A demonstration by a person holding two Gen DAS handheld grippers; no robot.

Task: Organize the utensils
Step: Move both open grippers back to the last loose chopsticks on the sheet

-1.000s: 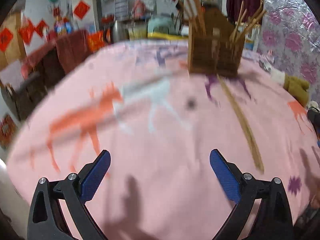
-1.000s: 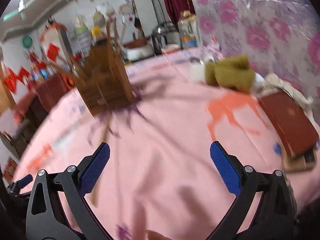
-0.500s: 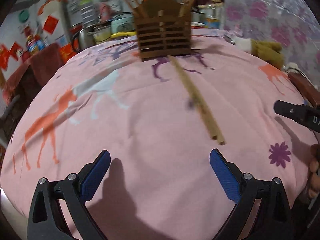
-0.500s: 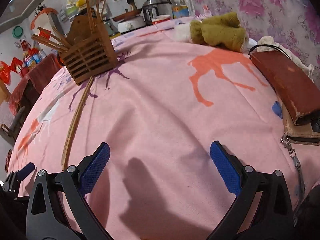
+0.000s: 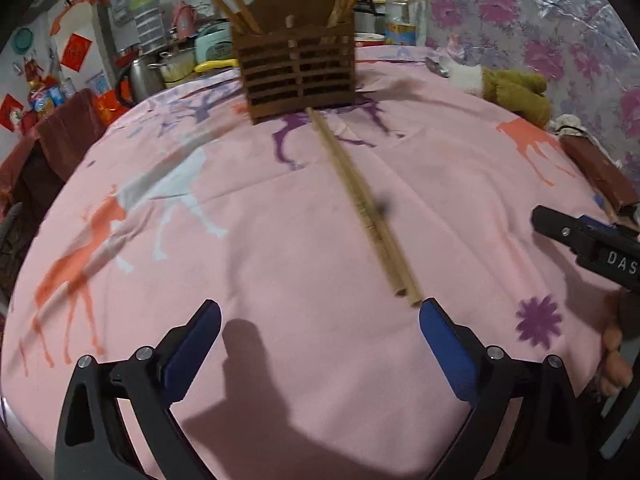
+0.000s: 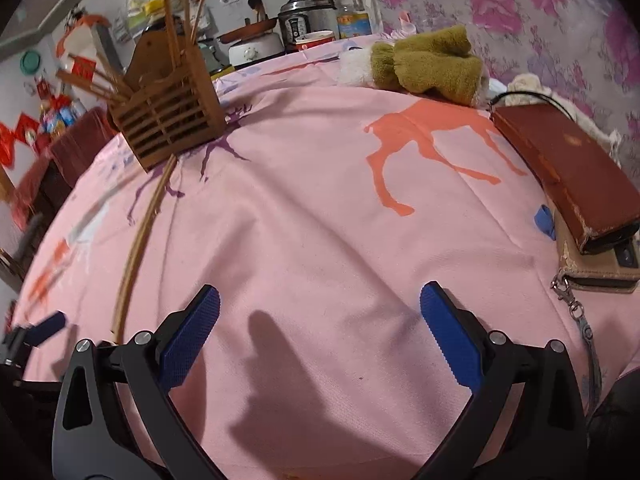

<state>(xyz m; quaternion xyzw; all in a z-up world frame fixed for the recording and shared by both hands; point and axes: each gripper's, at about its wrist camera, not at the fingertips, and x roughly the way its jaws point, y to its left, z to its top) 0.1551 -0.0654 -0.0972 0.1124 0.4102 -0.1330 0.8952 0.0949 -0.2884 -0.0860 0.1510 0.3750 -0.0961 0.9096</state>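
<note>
The round bench under a pink cloth printed with horses (image 5: 280, 240) is carrying everything here, and the slatted brown wooden utensil holder (image 5: 298, 76) is standing upright at its far side with several wooden sticks already leaning out of its top. A pair of long pale wooden chopsticks (image 5: 362, 204) is lying flat on the cloth, side by side and touching, one end right at the foot of the holder and the other end just ahead of the left claw (image 5: 320, 344). That claw is hovering wide, gripping nothing, with its right blue pad (image 5: 444, 348) nearly at the near tips. The right claw (image 6: 320, 340) is also gaping wide and empty, well to the right of the pair.

The step in hand looks like picking up the pair. To do it well, the left claw is best shifting a little rightward so both sticks sit between the pads, lowering until the pads straddle them crosswise, then pinching both together somewhat up from the tips so neither rolls free on the soft cloth
</note>
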